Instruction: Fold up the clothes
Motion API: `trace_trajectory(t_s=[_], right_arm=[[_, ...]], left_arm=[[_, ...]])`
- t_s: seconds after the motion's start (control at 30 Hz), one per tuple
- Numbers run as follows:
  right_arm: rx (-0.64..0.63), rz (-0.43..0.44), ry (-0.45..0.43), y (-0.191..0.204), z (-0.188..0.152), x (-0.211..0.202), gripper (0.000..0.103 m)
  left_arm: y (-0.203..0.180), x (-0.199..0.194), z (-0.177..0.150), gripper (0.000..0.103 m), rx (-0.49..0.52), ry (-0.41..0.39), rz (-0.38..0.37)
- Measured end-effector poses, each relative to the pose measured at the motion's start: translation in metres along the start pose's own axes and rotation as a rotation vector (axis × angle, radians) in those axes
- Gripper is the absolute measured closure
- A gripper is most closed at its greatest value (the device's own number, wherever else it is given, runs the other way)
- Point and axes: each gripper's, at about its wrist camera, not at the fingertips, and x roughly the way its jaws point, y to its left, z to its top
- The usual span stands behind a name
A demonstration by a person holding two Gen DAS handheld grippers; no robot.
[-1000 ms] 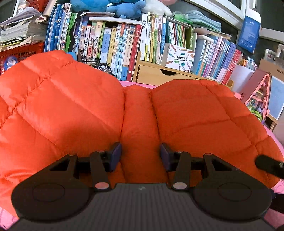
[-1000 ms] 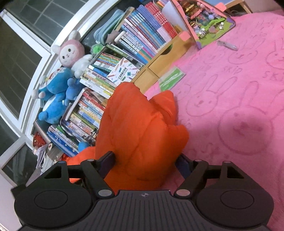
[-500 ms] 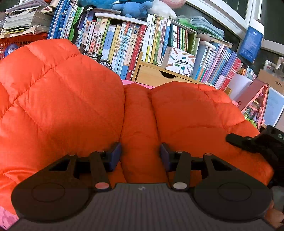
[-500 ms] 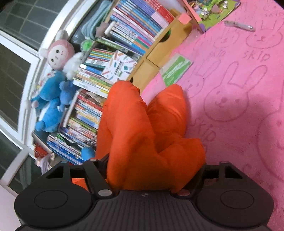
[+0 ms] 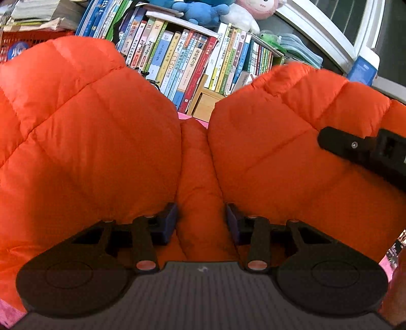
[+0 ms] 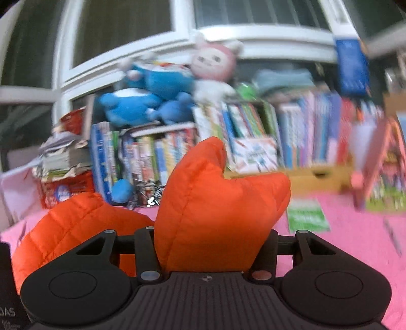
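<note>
**Both grippers closing on the orange puffer jacket**

Left wrist view: the left gripper [image 5: 200,218] has a narrow ridge of the orange quilted puffer jacket [image 5: 101,142] between its two blue-padded fingers [image 5: 168,223]. The jaws are closing, and both pads touch the fabric on either side of the ridge. Two puffy lobes of the jacket rise on each side and fill most of the view. The right gripper [image 5: 365,152] shows as a black arm lying against the right lobe at the frame's right edge. Beyond the jacket stands a row of upright books [image 5: 192,63], with blue and pink plush toys [image 5: 203,12] on top of them.

Right wrist view, blurred: the right gripper [image 6: 210,243] has a bunched fold of the same jacket [image 6: 210,203] filling the gap between its fingers, and its jaws are closing on it. The fold stands up, lifted above the pink blanket [image 6: 355,241]. More of the jacket lies on the blanket toward its left edge. A green booklet [image 6: 307,215] lies flat on the blanket near the bookshelf.
</note>
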Motion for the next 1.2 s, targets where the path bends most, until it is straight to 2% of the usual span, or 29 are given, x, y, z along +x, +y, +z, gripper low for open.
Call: trace_trajectory(t_s=[0.07,0.17,0.23,0.4,0.5,0.6,0.63,0.7,0.83,0.9,1.0,1.1,1.2], right_arm=[[0.104,0.003,0.025,-0.012,-0.002,0.002,0.048],[0.253,-0.027,0.083,-0.040,-0.014,0.004,0.047],[0.351,-0.017,0.115,-0.060,-0.026,0.001,0.047],[0.595,0.106,0.166,-0.098,-0.059,-0.009,0.040],[0.696,0.155,0.198,-0.106,-0.077,-0.010,0.039],[0.737,0.149,0.205,-0.108,-0.083,-0.005,0.038],[0.751,0.147,0.207,-0.109,-0.082,-0.002,0.041],[0.714,0.120,0.196,-0.103,-0.074,0.001,0.049],[0.427,0.022,0.135,-0.061,-0.044,-0.005,0.060],[0.250,-0.028,0.090,-0.033,-0.033,-0.008,0.061],[-0.020,-0.098,0.015,0.011,-0.022,-0.012,0.061],[-0.214,-0.129,-0.043,0.045,-0.020,-0.016,0.061],[-0.378,-0.155,-0.076,0.073,-0.024,-0.016,0.061]], left_arm=[[0.001,0.000,0.000,0.063,-0.004,0.002,-0.008],[0.003,0.000,0.001,0.063,-0.012,0.003,-0.019],[0.004,0.000,0.002,0.063,-0.018,0.004,-0.024],[0.006,-0.002,0.002,0.063,-0.038,0.004,-0.031],[0.007,-0.006,0.002,0.063,-0.072,0.010,-0.038],[0.006,-0.007,0.001,0.063,-0.071,0.009,-0.036],[0.006,-0.007,0.000,0.063,-0.069,0.009,-0.035],[0.007,-0.006,0.001,0.063,-0.077,0.010,-0.041],[0.016,-0.006,0.004,0.064,-0.130,0.021,-0.075],[0.027,-0.007,0.008,0.065,-0.192,0.036,-0.124],[0.056,-0.010,0.015,0.066,-0.343,0.069,-0.246],[0.085,-0.017,0.019,0.069,-0.489,0.099,-0.345],[0.106,-0.051,0.028,0.064,-0.505,0.015,-0.372]])
